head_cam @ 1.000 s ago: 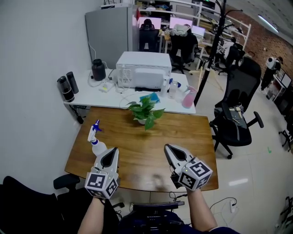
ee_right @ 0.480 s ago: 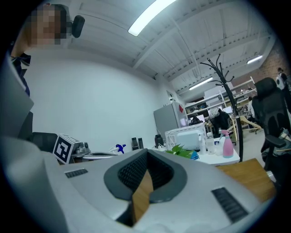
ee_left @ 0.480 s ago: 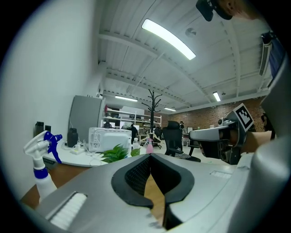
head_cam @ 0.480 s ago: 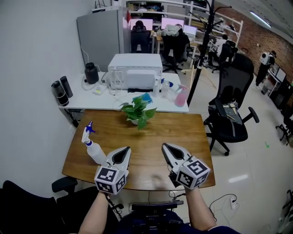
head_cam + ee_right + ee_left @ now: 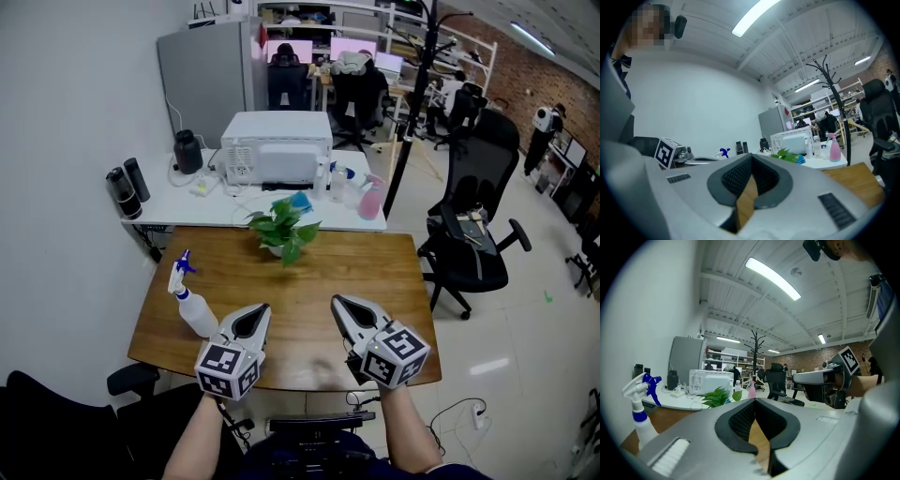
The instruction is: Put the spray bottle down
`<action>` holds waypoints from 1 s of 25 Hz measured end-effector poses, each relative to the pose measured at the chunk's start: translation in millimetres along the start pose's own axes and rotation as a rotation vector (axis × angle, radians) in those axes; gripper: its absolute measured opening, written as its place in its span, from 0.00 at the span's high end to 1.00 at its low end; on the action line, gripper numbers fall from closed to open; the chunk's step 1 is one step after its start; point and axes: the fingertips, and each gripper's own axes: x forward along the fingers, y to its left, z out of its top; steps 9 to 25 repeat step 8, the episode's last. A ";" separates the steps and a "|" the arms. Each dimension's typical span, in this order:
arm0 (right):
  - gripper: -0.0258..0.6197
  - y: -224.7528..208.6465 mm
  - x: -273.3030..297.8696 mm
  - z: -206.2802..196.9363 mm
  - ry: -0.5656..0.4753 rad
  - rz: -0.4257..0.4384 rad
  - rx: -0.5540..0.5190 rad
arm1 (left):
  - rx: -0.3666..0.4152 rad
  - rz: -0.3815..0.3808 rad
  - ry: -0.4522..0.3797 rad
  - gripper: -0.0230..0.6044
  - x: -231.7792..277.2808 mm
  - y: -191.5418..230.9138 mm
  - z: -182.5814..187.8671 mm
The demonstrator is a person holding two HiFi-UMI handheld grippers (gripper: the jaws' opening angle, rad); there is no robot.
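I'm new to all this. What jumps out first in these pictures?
Two hand-held grey tools with checkered marker cubes, the left tool and the right tool, hover shut and empty over the near edge of the wooden table. A white spray bottle with a blue trigger stands by the table's left edge, beside the left tool; a potted plant sits at the far edge.

Bright overhead strip light (image 5: pixel 772 278), fisheye-warped, dark-vignetted edges.

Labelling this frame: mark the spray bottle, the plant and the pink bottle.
spray bottle (image 5: pixel 196 313), head view, white body.
plant (image 5: pixel 282 229), head view, leaves.
pink bottle (image 5: pixel 369 202), head view, body.
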 end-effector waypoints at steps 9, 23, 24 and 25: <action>0.96 1.7 -1.6 0.1 0.005 -0.003 -0.002 | -0.008 -0.016 0.013 0.95 -1.0 -4.0 -4.4; 0.96 1.7 -1.6 0.1 0.005 -0.003 -0.002 | -0.008 -0.016 0.013 0.95 -1.0 -4.0 -4.4; 0.96 1.7 -1.6 0.1 0.005 -0.003 -0.002 | -0.008 -0.016 0.013 0.95 -1.0 -4.0 -4.4; 0.96 1.7 -1.6 0.1 0.005 -0.003 -0.002 | -0.008 -0.016 0.013 0.95 -1.0 -4.0 -4.4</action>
